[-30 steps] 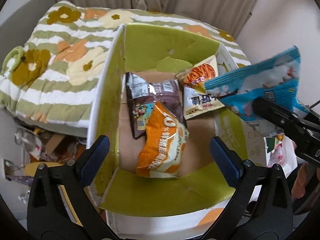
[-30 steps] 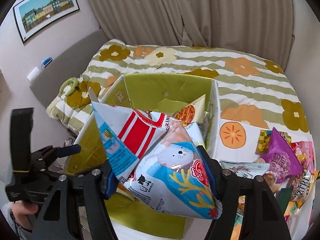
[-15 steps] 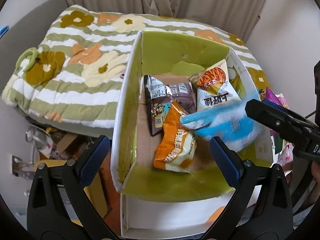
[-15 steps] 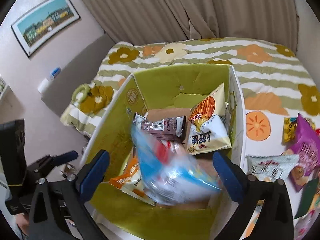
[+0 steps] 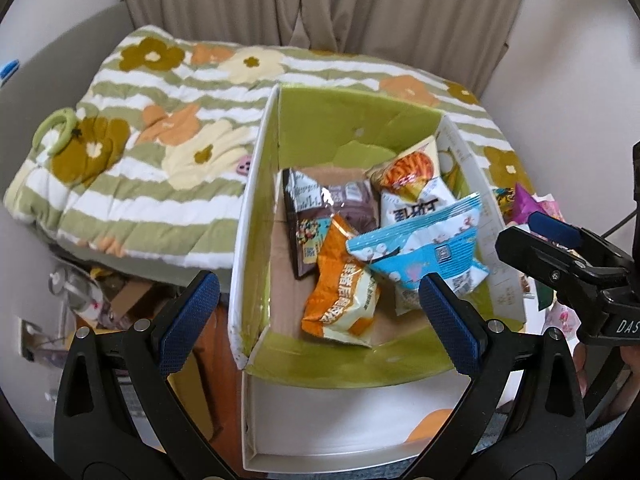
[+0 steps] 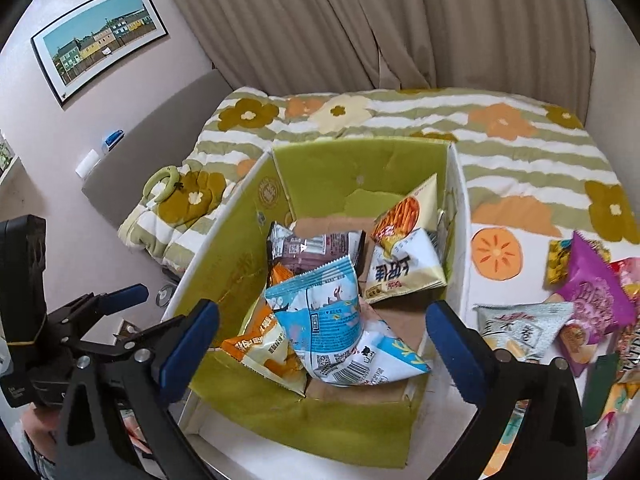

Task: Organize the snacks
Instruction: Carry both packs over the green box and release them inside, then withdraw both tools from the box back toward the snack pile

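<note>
A green-lined cardboard box stands open on the bed. Inside lie a light blue snack bag, an orange bag, a dark brown bag and cream bags. My left gripper is open and empty at the box's near edge. My right gripper is open and empty above the box's near edge, just in front of the blue bag; it also shows in the left wrist view.
A pile of loose snack bags lies on the bed right of the box, with a purple bag on top. The flowered green-striped quilt covers the bed. Clutter sits on the floor left of the box. Curtains hang behind.
My right gripper opened and let go of the light blue bag, which dropped into the box onto the other snacks. Both grippers drew back a little.
</note>
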Demonstrator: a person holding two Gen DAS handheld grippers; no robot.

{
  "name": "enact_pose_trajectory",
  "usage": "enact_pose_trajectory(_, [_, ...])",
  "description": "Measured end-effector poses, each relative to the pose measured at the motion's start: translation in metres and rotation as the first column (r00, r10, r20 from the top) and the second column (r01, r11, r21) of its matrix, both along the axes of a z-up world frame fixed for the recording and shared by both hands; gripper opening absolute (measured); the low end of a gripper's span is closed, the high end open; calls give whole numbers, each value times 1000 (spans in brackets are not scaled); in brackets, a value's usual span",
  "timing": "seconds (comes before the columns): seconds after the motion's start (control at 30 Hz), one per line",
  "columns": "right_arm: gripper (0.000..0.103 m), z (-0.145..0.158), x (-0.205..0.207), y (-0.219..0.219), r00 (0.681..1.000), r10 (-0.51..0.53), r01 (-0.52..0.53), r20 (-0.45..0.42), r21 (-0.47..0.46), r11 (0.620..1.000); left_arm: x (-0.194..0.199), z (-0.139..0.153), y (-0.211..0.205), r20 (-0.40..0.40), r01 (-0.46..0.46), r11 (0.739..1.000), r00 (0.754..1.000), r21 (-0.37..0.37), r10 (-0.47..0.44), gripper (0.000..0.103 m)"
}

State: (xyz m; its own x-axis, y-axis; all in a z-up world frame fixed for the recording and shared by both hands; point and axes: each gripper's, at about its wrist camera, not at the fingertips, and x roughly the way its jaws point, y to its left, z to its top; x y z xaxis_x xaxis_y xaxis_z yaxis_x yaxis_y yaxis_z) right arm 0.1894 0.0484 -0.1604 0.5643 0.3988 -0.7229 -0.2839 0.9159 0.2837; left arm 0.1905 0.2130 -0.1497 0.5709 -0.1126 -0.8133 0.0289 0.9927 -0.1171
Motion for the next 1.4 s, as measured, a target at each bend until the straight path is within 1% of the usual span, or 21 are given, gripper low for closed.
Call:
enact_pose_trajectory(0.17, [103, 27, -17, -9, 996, -43, 46, 81, -25, 999, -5, 19, -10, 51, 44, 999, 998, -6, -43, 99])
enact_pose_trajectory(0.3, [103, 44, -30, -27, 988, -91, 95, 121, -29, 995, -8, 30, -26, 83, 90, 996, 993, -11, -89, 99])
enact_pose_trajectory(0.4, [103, 54, -43, -45, 981, -132, 139, 144, -40, 989, -10, 37, -44, 99, 129, 991, 987, -18, -127, 99])
enact_pose_trajectory(0.5, [103, 59, -56, -71, 971, -179, 189, 159, -48, 981, -13, 41, -68, 114, 167, 986, 980, -21, -163, 99])
enact_pose_trajectory(0.6, [103, 64, -68, -102, 957, -228, 246, 181, -81, 966, -17, 44, -98, 122, 200, 979, 973, -25, -196, 99])
enact_pose_trajectory(0.77, [103, 69, -88, -162, 930, -290, 323, 224, -125, 938, -23, 46, -158, 136, 233, 972, 964, -22, -228, 99])
enact_pose_trajectory(0.9, [103, 70, -104, -210, 922, -319, 352, 221, -128, 927, -30, 43, -215, 128, 267, 963, 957, -31, -261, 99])
enact_pose_trajectory(1.0, [103, 66, -118, -244, 917, -335, 370, 215, -153, 916, -38, 35, -260, 123, 294, 956, 950, -28, -288, 99])
enact_pose_trajectory(1.07, [103, 62, -127, -266, 915, -344, 381, 210, -172, 909, -42, 26, -291, 106, 318, 947, 944, -37, -312, 99])
enact_pose_trajectory(1.17, [103, 51, -141, -299, 914, -354, 390, 198, -186, 902, -49, 5, -333, 71, 361, 931, 931, -45, -358, 99])
enact_pose_trajectory(1.23, [103, 42, -148, -316, 914, -360, 394, 186, -205, 896, -54, -17, -361, 26, 393, 918, 920, -57, -392, 99])
enact_pose_trajectory(1.3, [103, 26, -151, -332, 920, -361, 389, 155, -225, 894, -60, -39, -385, -16, 426, 902, 904, -73, -428, 99])
enact_pose_trajectory(1.33, [103, 16, -153, -338, 924, -355, 380, 142, -232, 895, -64, -55, -399, -38, 443, 894, 894, -70, -446, 99])
enact_pose_trajectory(1.4, [103, -2, -154, -345, 931, -345, 364, 120, -244, 899, -69, -77, -416, -68, 461, 886, 883, -55, -464, 99])
